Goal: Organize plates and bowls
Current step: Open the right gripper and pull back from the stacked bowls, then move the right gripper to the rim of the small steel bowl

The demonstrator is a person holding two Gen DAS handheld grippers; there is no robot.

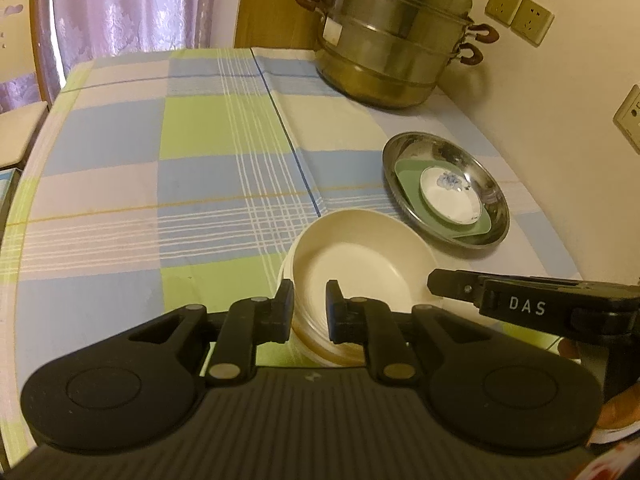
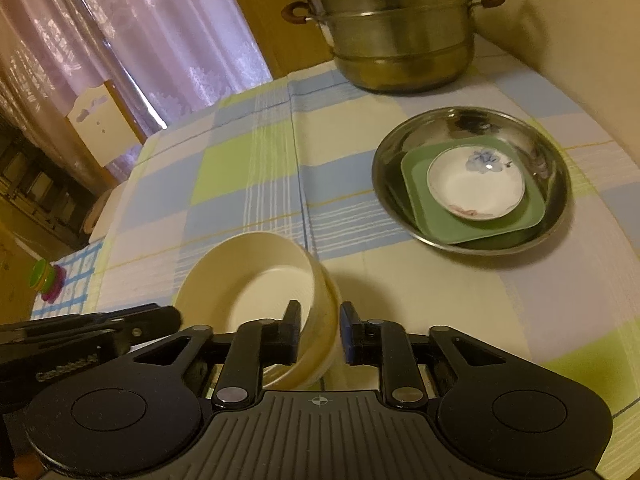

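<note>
We find the table covered by a checked tablecloth (image 1: 160,184) in blue, green and cream squares with fine white lines. At the left edge of the left wrist view stands a pale chair (image 1: 20,92) before a lilac curtain (image 1: 132,4). Further right, at the back against the wall, sits a steel steamer pot (image 1: 392,32) of stacked tiers with brown handles, and beyond it 2 wall sockets (image 1: 520,14) on the cream wall.

In front of the pot rests a steel basin (image 1: 492,196); inside it lies a green square plate (image 1: 404,172), and on that a small white dish (image 1: 448,196) with a blue flower.

Nearest us, just left of the basin but apart from it, is a stack of cream bowls (image 1: 360,264), plain, round and glossy, with ribbed outer walls.

The left gripper (image 1: 307,312) straddles the near rim of the stack, 1 finger outside and 1 inside; we cannot tell whether it grips. The right gripper (image 2: 319,332) stands parted around the right-hand rim, its outer finger clear of the wall.
</note>
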